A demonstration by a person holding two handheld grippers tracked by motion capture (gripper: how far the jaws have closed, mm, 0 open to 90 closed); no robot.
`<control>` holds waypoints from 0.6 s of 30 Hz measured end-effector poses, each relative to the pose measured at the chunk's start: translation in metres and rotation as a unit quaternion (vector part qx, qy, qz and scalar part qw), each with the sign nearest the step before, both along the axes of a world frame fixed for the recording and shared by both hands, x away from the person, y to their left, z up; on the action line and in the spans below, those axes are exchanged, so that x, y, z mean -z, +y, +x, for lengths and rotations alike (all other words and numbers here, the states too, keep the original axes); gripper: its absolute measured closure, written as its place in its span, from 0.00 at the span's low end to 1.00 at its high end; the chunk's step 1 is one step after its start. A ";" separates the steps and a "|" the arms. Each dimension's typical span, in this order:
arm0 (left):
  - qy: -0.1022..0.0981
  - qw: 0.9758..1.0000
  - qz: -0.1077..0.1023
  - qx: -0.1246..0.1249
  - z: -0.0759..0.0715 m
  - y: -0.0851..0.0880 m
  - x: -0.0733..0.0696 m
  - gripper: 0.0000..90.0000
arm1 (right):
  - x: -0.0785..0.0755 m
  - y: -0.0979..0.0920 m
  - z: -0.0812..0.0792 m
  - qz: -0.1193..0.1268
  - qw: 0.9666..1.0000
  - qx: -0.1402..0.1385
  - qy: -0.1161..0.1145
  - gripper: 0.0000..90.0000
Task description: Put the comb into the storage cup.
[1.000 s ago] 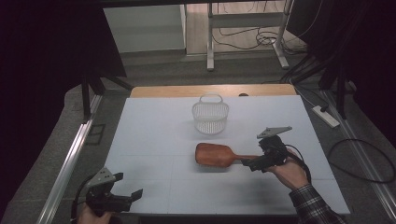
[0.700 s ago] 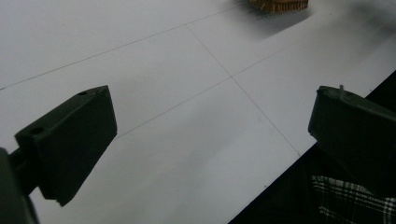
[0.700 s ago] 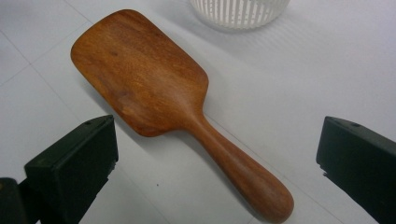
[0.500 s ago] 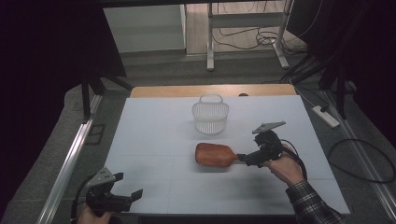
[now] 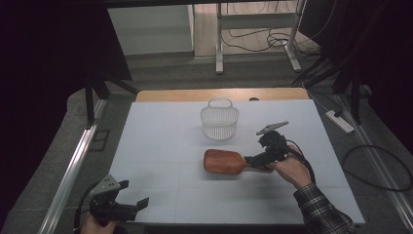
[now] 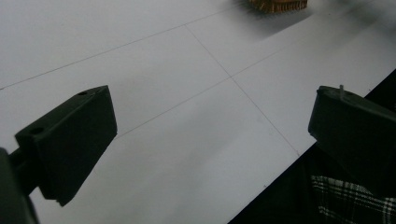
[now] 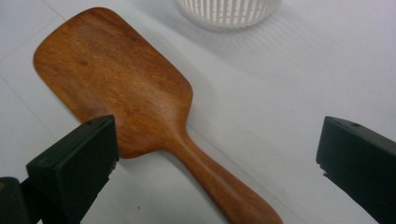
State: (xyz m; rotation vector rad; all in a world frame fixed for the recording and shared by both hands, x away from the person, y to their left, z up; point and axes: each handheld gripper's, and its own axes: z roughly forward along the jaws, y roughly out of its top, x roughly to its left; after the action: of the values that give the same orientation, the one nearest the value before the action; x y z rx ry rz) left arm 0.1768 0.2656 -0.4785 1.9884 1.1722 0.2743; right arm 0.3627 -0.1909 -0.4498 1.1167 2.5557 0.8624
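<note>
High view: the right gripper (image 5: pixel 257 159) has closed in on the handle of the brown wooden paddle hairbrush (image 5: pixel 225 162), lying mid-counter before the white slatted plastic basket (image 5: pixel 219 122). Right gripper view: jaws apart, straddling the handle, grasp likely imminent. Left gripper view: left gripper (image 6: pixel 212 149) idle, jaws apart.

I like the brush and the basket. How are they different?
The hairbrush is brown wood and solid; the basket is white with slatted, see-through walls. The hairbrush lies flat, bristles down; the basket stands upright. The right gripper is at the hairbrush's handle; the basket stands alone. Both rest on the white table.
</note>
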 end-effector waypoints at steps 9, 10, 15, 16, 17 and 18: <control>0.000 1.000 -0.001 0.001 0.000 0.000 0.000 0.01 | 0.003 0.012 0.010 -0.022 1.000 -0.001 0.012 0.00; 0.000 1.000 -0.001 0.001 0.000 0.000 0.000 0.01 | 0.004 0.016 0.012 -0.027 1.000 -0.002 0.013 0.00; 0.000 1.000 -0.002 0.002 0.000 0.001 0.000 0.01 | 0.007 0.020 0.017 -0.042 0.999 0.003 0.021 0.00; 0.000 1.000 -0.002 0.002 0.000 0.001 0.000 0.01 | 0.007 0.020 0.018 -0.046 0.999 0.005 0.023 0.01; 0.000 1.000 -0.002 0.002 0.000 0.001 0.000 0.01 | 0.008 0.020 0.019 -0.047 0.999 0.005 0.023 0.05; 0.000 1.000 -0.002 0.002 0.000 0.001 0.000 0.01 | 0.008 0.019 0.019 -0.047 0.999 0.005 0.021 0.09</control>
State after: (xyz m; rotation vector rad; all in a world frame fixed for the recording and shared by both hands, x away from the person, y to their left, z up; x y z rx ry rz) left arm 0.1768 0.2663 -0.4786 1.9869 1.1669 0.2689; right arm 0.3817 -0.1717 -0.4580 1.1297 2.5938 0.7165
